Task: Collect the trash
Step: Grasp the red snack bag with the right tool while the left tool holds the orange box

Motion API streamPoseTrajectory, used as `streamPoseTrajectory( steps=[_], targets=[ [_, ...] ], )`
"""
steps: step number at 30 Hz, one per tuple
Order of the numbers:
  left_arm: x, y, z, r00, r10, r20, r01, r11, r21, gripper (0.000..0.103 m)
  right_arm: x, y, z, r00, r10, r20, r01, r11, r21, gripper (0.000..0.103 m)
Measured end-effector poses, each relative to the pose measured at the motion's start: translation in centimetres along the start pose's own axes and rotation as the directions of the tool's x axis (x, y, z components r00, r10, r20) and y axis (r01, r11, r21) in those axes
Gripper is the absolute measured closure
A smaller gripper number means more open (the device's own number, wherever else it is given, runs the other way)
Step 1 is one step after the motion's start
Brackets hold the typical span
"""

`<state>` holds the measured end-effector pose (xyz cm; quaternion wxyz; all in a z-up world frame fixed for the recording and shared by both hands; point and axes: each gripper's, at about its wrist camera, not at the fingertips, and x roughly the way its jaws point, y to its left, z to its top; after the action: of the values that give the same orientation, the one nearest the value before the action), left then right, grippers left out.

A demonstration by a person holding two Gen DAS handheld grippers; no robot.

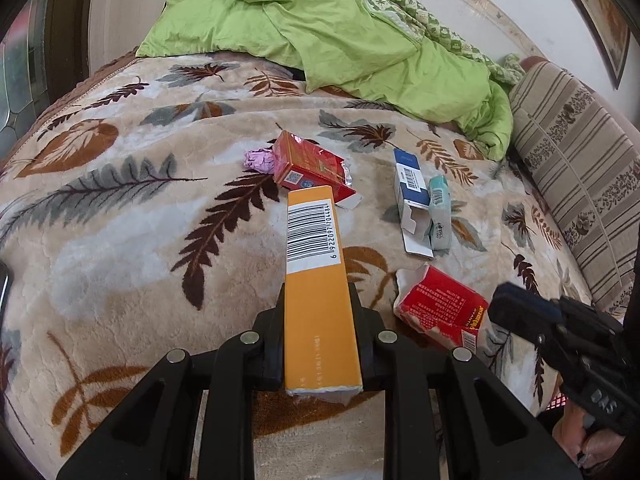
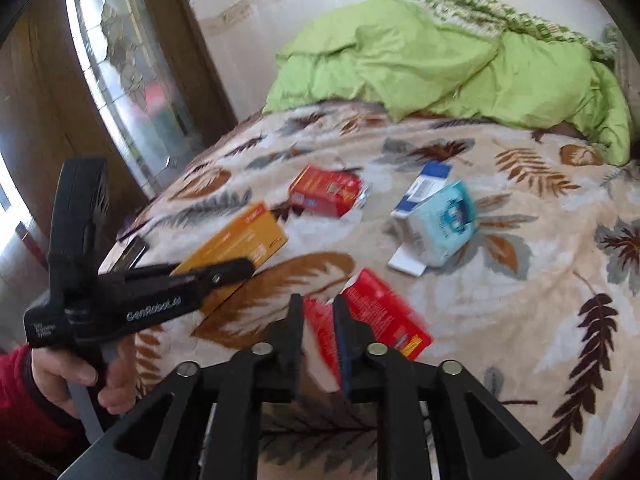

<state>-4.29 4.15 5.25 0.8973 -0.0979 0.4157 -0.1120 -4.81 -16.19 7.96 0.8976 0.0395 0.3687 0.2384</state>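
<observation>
My left gripper point(image 1: 318, 300) is shut on a long orange box point(image 1: 316, 280) with a barcode, held above the leaf-patterned blanket; the box also shows in the right wrist view point(image 2: 240, 240). My right gripper point(image 2: 318, 308) has its jaws closed on the torn flap of a crushed red pack point(image 2: 380, 316), which lies at the near right in the left wrist view point(image 1: 440, 312). Further off lie a second red pack point(image 1: 312, 168), a pink crumpled wrapper point(image 1: 260, 160), a blue and white carton point(image 1: 410, 200) and a teal tissue pack point(image 1: 440, 212).
A green quilt point(image 1: 320, 32) is heaped at the far end of the bed. A striped cushion point(image 1: 580, 168) runs along the right side. A wooden door and window point(image 2: 120, 80) stand to the left. A dark flat object point(image 2: 128, 252) lies at the bed's left edge.
</observation>
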Motion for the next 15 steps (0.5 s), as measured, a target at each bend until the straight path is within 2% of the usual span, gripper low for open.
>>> streamPoseTrajectory(
  steps=[2,4,6,8,9,10,12,15],
  targets=[
    [0.0,0.0,0.0,1.000,-0.004,0.004,0.004,1.000,0.003,0.081,1.1,-1.5,0.2,0.998,-0.052,-0.041,0.054,0.998,0.037,0.083],
    [0.0,-0.1,0.0,1.000,-0.004,0.004,0.004,1.000,0.010,0.081,1.9,-2.8,0.5,0.997,-0.021,-0.073,0.027,0.996,0.084,0.083],
    [0.0,-0.2,0.0,1.000,-0.004,0.006,0.004,1.000,0.010,0.081,2.6,-3.4,0.8,0.994,-0.058,-0.092,0.065,0.994,0.083,0.083],
    [-0.1,-0.1,0.1,1.000,-0.003,0.009,0.003,1.000,0.008,0.081,3.2,-3.8,1.0,0.993,-0.035,-0.113,0.045,0.995,0.084,0.081],
    [-0.1,-0.1,0.1,1.000,-0.001,0.010,0.001,1.000,0.007,0.081,3.8,-4.0,1.0,0.990,-0.021,-0.136,0.033,0.996,0.087,0.077],
    [-0.2,-0.1,0.1,1.000,-0.001,0.009,0.001,1.000,0.005,0.081,4.1,-4.1,0.8,0.988,-0.029,-0.150,0.042,0.995,0.087,0.076],
    [-0.2,0.0,0.1,1.000,0.003,0.008,-0.003,1.000,0.004,0.081,4.8,-3.9,0.5,0.982,0.008,-0.186,0.007,0.996,0.083,0.076],
    [-0.4,0.0,0.1,1.000,0.006,0.014,-0.006,1.000,0.005,0.081,5.0,-2.7,-0.2,0.978,-0.006,-0.209,0.010,1.000,0.015,0.076]
  ],
)
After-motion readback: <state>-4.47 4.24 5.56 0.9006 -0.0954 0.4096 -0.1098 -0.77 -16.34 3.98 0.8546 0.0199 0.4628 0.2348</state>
